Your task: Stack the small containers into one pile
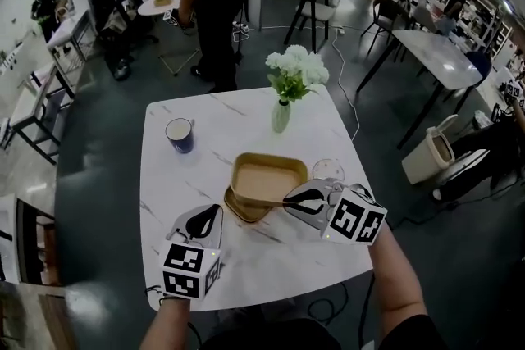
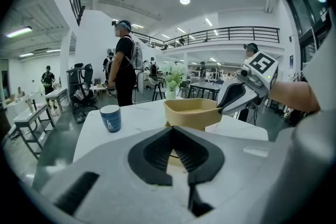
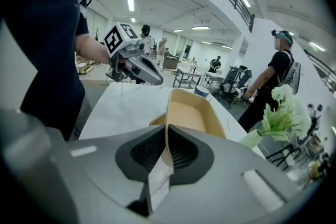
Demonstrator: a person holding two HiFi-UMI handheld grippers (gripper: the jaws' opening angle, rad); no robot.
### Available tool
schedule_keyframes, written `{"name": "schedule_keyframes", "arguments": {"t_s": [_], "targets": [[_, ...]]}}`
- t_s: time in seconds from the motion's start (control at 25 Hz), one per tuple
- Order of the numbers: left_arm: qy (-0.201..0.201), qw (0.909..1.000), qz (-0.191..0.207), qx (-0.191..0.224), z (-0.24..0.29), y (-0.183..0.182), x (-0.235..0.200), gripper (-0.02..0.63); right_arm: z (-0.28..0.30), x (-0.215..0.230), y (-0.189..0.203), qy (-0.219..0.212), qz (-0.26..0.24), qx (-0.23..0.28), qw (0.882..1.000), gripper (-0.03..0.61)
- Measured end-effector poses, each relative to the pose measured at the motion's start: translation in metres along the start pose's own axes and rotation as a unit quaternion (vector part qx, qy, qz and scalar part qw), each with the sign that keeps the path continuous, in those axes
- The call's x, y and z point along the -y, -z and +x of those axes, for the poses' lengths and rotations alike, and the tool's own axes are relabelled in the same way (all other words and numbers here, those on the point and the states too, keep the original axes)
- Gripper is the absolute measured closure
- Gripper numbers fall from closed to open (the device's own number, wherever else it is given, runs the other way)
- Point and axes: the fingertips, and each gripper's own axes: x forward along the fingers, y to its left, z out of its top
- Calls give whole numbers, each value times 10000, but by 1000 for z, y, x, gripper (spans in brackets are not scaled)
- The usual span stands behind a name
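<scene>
Right gripper view: the right hand-held gripper (image 3: 164,150) pinches the rounded-square tan container's (image 3: 192,113) thin rim; the left hand-held gripper (image 2: 176,148) is closed and empty.

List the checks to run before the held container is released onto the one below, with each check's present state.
1. Right claw shut on top container rim: ok.
2. Top container squared over bottom container: not ok, the bottom one's corner sticks out.
3. Top container seated flush: cannot tell.
4. Left claw shut, empty, apart from pile: ok.
5. Cup and vase apart from pile: ok.
</scene>
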Motion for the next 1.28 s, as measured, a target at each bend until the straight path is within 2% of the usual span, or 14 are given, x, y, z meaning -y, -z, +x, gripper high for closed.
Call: {"name": "schedule_keyframes", "arguments": {"t_s": [0.32,0.68,1.28], "targets": [[-346,9992,-204,-77,8,9,-10,615,18,-2,4,-722,-802,-189,9940,561],[-641,9967,-491,-55,10,14,-12,615,20,1,10,-1270,-1435,-321,9809,561],[-921,9929,-748,-49,27,23,-6,606,24,9,22,-2289,-2291,-413,9452,560]]}}
